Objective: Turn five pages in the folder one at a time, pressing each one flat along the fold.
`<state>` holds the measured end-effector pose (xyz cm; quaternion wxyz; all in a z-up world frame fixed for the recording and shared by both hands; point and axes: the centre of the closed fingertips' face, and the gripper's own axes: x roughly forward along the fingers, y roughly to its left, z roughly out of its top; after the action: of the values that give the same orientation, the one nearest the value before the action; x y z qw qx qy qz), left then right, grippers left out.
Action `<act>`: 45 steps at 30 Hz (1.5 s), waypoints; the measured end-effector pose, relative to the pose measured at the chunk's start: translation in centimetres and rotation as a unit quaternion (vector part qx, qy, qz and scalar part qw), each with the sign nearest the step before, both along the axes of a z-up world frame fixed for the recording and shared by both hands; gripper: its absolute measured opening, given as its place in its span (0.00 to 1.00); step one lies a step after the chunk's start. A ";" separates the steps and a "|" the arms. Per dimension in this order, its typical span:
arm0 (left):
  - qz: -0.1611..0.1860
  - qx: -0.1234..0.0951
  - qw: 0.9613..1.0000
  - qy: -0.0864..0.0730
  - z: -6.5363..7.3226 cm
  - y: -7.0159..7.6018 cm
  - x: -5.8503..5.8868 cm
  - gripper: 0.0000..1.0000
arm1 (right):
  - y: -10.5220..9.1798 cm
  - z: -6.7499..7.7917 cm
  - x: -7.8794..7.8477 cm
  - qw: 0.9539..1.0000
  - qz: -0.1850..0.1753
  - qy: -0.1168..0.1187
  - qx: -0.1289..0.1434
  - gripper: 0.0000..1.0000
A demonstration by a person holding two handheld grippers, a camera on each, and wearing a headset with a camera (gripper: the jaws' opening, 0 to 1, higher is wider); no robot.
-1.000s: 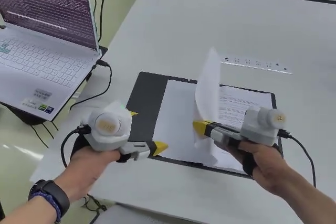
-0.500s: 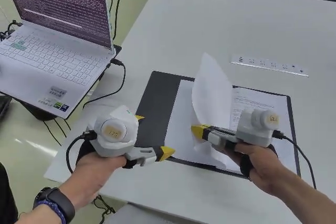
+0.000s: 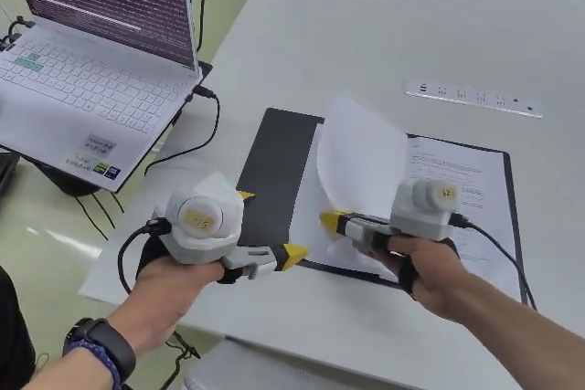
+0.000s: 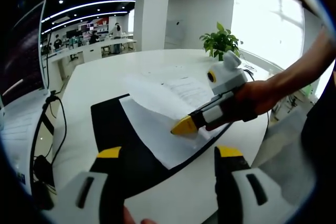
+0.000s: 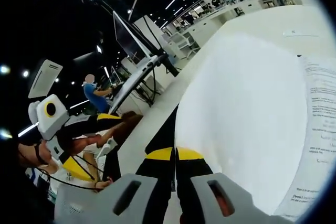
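Place: open-plan office
Signs: white desk (image 3: 366, 25), laptop (image 3: 91, 52), power strip (image 3: 475, 98), potted plant (image 4: 220, 40), ceiling strip lights (image 4: 84, 8)

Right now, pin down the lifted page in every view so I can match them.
Head view: lifted page at centre, above the right hand-held gripper.
Left gripper view: centre, above that hand-held gripper's yellow tip.
Right gripper view: centre-right, rising from the shut jaws.
Shared landmark: the black folder beside it.

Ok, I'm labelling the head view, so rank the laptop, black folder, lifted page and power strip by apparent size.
Largest: black folder and laptop, near alike; the laptop is cut off by the frame, so unranked.
Then the lifted page.
Smallest: the power strip.
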<state>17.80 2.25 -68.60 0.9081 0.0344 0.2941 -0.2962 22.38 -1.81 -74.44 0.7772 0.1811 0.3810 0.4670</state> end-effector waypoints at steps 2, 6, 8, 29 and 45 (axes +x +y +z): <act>0.008 -0.005 1.000 0.001 0.1 0.1 -0.1 0.69 | 0.3 -0.6 -0.2 1.000 -0.002 0.007 -0.002 0.00; 0.012 -0.007 1.000 0.003 0.0 0.1 -0.4 0.69 | 0.5 -1.8 -0.3 1.000 -0.010 0.021 -0.011 0.00; 0.013 -0.006 1.000 0.004 0.0 0.1 -0.6 0.69 | 0.5 -2.2 -0.4 0.999 -0.017 0.033 -0.012 0.00; 0.027 0.000 1.000 0.009 0.0 1.2 -1.3 0.68 | 1.6 -3.2 -1.3 0.999 -0.005 0.049 -0.006 0.24; 0.026 0.001 0.999 0.021 -1.2 0.9 -1.7 0.68 | 1.9 -1.9 -1.8 0.998 0.001 0.061 0.029 0.45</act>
<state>16.09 3.20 -69.79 0.9089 0.0209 0.3144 -0.2730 20.55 0.10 -76.35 0.7463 0.2311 0.4147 0.4665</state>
